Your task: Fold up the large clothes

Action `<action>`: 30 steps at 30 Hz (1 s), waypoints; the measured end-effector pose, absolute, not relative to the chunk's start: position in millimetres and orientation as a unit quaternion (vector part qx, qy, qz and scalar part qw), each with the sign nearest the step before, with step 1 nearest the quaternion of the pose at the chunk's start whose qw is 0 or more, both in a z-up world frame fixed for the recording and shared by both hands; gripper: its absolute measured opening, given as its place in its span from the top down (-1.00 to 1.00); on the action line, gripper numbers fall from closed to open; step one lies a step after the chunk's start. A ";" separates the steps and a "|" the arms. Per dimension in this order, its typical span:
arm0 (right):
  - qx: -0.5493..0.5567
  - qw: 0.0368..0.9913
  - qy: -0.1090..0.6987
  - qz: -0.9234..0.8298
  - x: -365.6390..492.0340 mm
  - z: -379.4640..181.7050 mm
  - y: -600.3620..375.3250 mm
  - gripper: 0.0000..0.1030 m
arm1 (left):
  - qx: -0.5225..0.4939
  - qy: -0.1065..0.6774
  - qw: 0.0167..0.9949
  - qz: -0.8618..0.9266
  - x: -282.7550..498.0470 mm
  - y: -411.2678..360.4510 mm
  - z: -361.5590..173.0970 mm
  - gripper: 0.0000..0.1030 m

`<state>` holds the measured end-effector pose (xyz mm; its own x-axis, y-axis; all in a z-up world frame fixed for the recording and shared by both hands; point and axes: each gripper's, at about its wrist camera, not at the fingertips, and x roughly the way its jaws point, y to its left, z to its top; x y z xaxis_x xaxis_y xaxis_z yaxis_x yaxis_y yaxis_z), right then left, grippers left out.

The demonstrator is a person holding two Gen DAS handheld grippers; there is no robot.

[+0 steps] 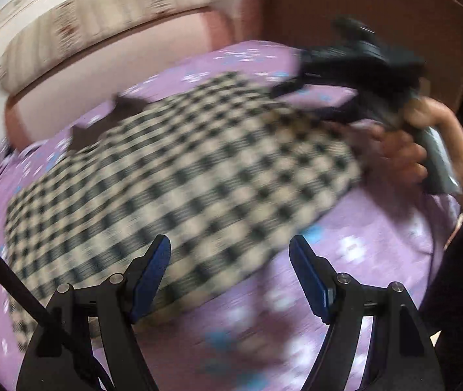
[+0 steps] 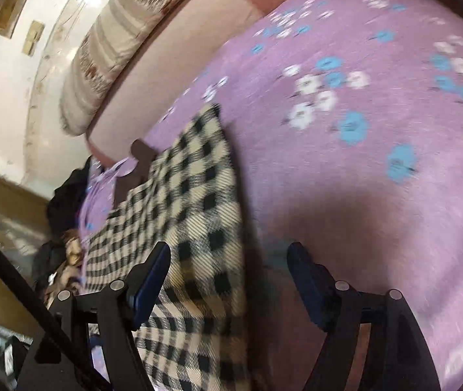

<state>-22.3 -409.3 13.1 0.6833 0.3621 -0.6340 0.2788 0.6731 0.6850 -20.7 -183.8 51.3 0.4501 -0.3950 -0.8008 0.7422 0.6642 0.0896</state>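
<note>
A black-and-cream checked garment [image 1: 172,176] lies folded flat on a purple flowered bed sheet [image 1: 361,260]. My left gripper [image 1: 229,260] is open and empty, just above the garment's near edge. In the left wrist view the right gripper [image 1: 312,97] is held in a hand over the garment's far right corner; blur hides whether it touches the cloth. In the right wrist view the right gripper [image 2: 228,267] is open and empty, its left finger over the garment [image 2: 192,202] and its right finger over the sheet [image 2: 361,114]. A dark brown collar [image 1: 127,107] shows at the far edge.
A pink sofa back with a striped cushion [image 1: 107,26] runs along the far side. A brown wooden board [image 1: 361,19] stands at the back right. Dark clothes [image 2: 65,195] are piled beyond the bed's left end, by the floor.
</note>
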 end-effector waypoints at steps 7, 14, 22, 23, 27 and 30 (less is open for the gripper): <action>0.432 0.791 0.410 0.143 24.5 2.0 -404.1 -0.55 | 0.286 0.367 0.803 -0.372 -34.7 -261.4 29.5 -0.46; 0.387 0.796 0.433 0.170 57.9 0.6 -376.3 0.05 | 0.273 0.391 0.790 -0.386 -33.0 -285.4 16.3 0.68; 0.383 0.809 0.429 0.118 54.6 15.9 -364.9 0.57 | 0.195 0.383 0.829 -0.358 -22.0 -245.4 48.1 0.90; 0.379 0.813 0.427 0.113 53.7 22.0 -362.3 0.58 | 0.181 0.381 0.834 -0.356 -21.9 -236.3 55.1 0.91; 0.347 0.831 0.425 0.092 48.4 54.2 -344.1 0.62 | 0.128 0.367 0.856 -0.340 -20.3 -191.8 88.1 0.91; 0.331 0.841 0.417 0.099 51.4 81.7 -324.0 0.62 | 0.090 0.361 0.868 -0.328 -16.5 -157.3 105.5 0.91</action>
